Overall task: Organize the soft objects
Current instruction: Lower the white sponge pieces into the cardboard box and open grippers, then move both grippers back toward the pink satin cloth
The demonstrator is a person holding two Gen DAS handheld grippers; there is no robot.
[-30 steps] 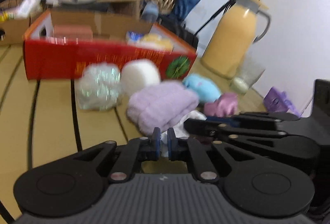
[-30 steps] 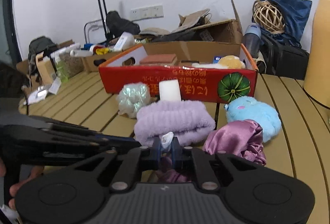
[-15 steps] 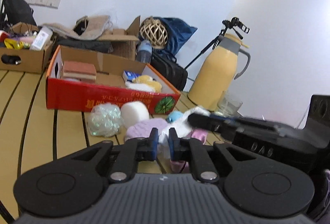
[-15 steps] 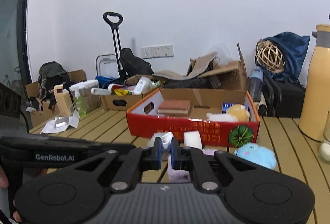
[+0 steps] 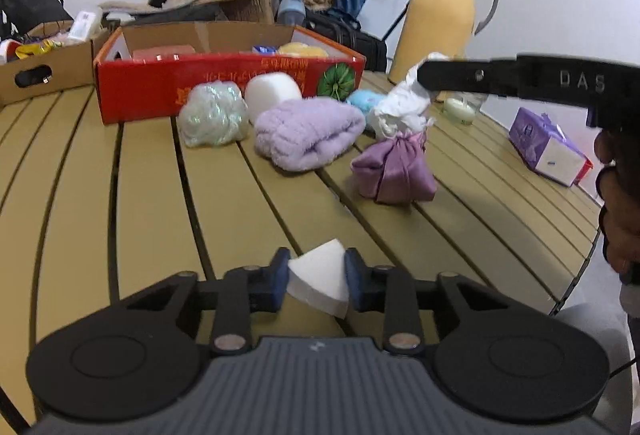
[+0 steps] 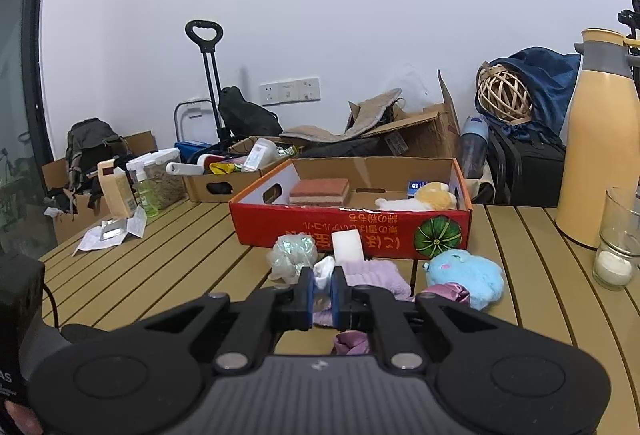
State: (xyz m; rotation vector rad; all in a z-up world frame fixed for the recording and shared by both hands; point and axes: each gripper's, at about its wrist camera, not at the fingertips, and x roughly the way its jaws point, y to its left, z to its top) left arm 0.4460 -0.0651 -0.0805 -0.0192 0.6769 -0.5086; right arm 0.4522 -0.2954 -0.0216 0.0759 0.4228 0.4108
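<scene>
The right gripper [image 6: 323, 295] pinched a white cloth [image 5: 402, 107], lifted clear toward the box [image 6: 352, 231] at twelve o'clock. The left gripper [image 5: 316, 281], fingers just eased apart, flanked a white wedge [image 5: 318, 281]; contact unclear.

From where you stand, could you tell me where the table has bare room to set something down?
The broad slats left of the mesh ball, running from the red box toward the near side, are bare. So is the strip between the satin pouch and tissue box. It is crowded around the lilac towel.
</scene>
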